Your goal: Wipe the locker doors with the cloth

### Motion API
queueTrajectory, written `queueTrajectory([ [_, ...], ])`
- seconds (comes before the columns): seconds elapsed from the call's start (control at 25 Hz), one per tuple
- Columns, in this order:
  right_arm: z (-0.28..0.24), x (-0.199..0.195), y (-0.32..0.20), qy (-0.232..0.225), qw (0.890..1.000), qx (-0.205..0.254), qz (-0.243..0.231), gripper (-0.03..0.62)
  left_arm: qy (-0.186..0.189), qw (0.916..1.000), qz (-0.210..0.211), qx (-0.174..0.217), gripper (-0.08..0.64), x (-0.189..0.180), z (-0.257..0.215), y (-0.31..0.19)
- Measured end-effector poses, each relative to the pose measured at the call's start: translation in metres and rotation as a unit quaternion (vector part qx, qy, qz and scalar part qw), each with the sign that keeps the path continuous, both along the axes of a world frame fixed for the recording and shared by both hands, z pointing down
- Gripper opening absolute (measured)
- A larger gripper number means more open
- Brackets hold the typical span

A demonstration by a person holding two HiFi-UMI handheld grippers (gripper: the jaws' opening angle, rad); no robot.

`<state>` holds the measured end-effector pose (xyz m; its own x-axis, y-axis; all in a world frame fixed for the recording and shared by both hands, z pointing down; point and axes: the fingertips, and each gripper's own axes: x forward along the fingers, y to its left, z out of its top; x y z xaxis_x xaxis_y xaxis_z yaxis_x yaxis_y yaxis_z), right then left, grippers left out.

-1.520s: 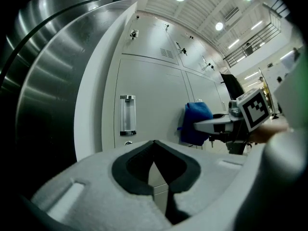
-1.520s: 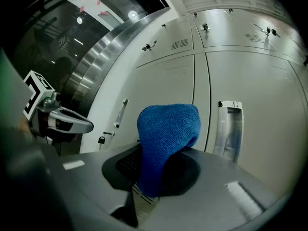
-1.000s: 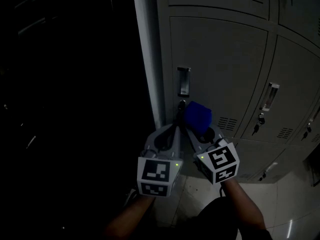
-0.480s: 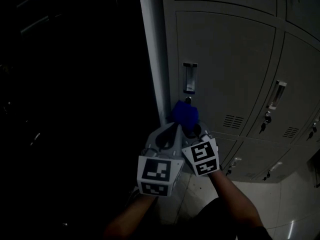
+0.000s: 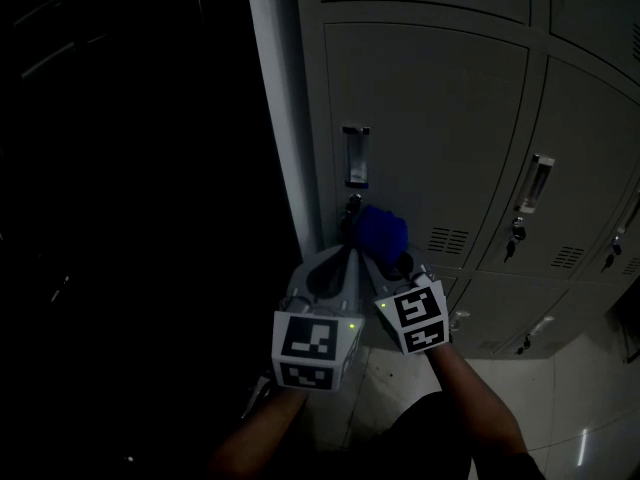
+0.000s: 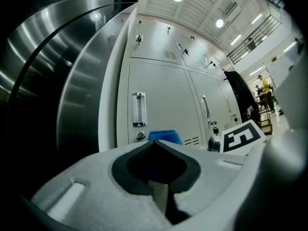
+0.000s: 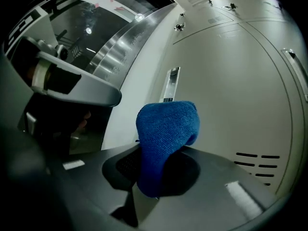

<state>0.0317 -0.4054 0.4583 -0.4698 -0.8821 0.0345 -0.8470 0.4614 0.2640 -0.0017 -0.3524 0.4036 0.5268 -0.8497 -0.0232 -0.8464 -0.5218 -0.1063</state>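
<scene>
A folded blue cloth (image 5: 382, 232) (image 7: 166, 138) is pinched in my right gripper (image 5: 392, 260) and pressed against the lower left of a grey locker door (image 5: 430, 118), just below its handle (image 5: 355, 156) and keyhole. My left gripper (image 5: 347, 258) sits close beside it on the left, jaws together with nothing between them (image 6: 158, 146). In the left gripper view the cloth (image 6: 165, 136) peeks above the jaws under the handle (image 6: 138, 109).
More locker doors (image 5: 570, 158) with handles and hanging keys (image 5: 515, 236) run to the right and below. The locker bank's side edge (image 5: 275, 118) borders a dark area on the left. A pale tiled floor (image 5: 560, 408) lies below.
The cloth and right gripper shifted left along the door, then slightly right and down; the left gripper stayed beside it.
</scene>
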Motion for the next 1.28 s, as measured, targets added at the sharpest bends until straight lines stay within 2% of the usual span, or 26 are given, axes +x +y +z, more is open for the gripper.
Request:
queueTrajectory([
  [0.36, -0.001, 0.061, 0.008, 0.001, 0.999, 0.002, 0.049, 0.071, -0.004, 0.9997, 0.023, -0.006, 0.005, 0.028, 0.006, -0.003],
  [0.96, -0.006, 0.143, 0.032, -0.008, 0.993, 0.003, 0.118, 0.071, -0.002, 0.999, 0.043, -0.014, 0.005, 0.051, 0.012, -0.007],
  [1.12, -0.006, 0.15, 0.033, -0.022, 0.992, -0.004, 0.123, 0.071, 0.001, 0.9989, 0.045, -0.013, 0.004, 0.054, 0.011, -0.01],
  [1.28, -0.016, 0.139, 0.042, -0.037, 0.992, -0.01, 0.117, 0.071, 0.004, 0.9988, 0.047, -0.013, 0.005, 0.06, 0.008, -0.012],
])
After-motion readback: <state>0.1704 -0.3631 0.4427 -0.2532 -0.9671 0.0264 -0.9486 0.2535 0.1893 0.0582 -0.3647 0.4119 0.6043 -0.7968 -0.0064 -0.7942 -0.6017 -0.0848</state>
